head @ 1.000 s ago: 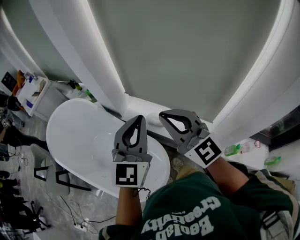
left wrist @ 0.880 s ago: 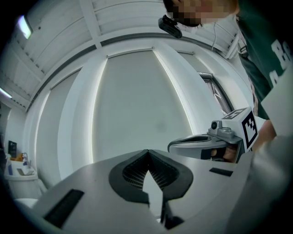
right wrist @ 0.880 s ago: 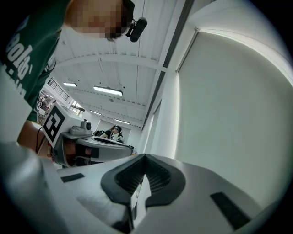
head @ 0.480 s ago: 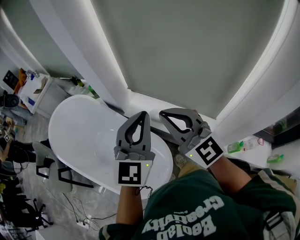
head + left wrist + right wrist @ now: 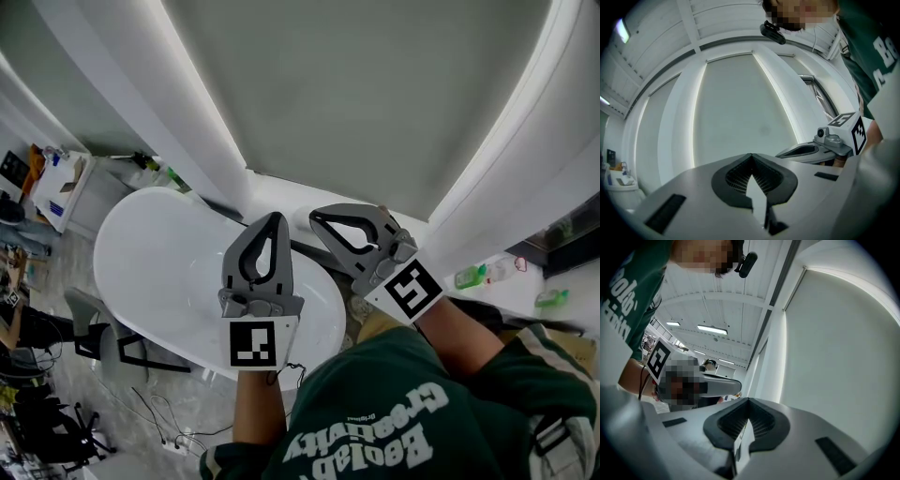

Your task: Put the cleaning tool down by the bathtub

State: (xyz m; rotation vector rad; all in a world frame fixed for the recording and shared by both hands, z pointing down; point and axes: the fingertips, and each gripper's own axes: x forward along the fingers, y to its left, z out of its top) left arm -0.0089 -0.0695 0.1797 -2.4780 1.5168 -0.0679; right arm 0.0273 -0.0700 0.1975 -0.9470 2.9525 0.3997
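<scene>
In the head view a white oval bathtub (image 5: 159, 272) stands below me at the left. Both grippers are held level in front of my chest, over the tub's near end. My left gripper (image 5: 272, 217) is shut with nothing between its jaws; in its own view the tips (image 5: 751, 154) meet against a plain grey wall. My right gripper (image 5: 314, 217) is shut and empty too, and its tips (image 5: 749, 399) also touch. I cannot make out a cleaning tool in any view.
Green bottles (image 5: 469, 277) lie on the white ledge at the right. A small cluttered table (image 5: 56, 183) stands beyond the tub's far left end. Black chair frames (image 5: 112, 347) and cables (image 5: 178, 436) are on the floor beside the tub. Lit white wall panels rise ahead.
The head view has shifted slightly, so tub and grippers sit a little higher in the picture. Both grippers stay shut and empty, side by side.
</scene>
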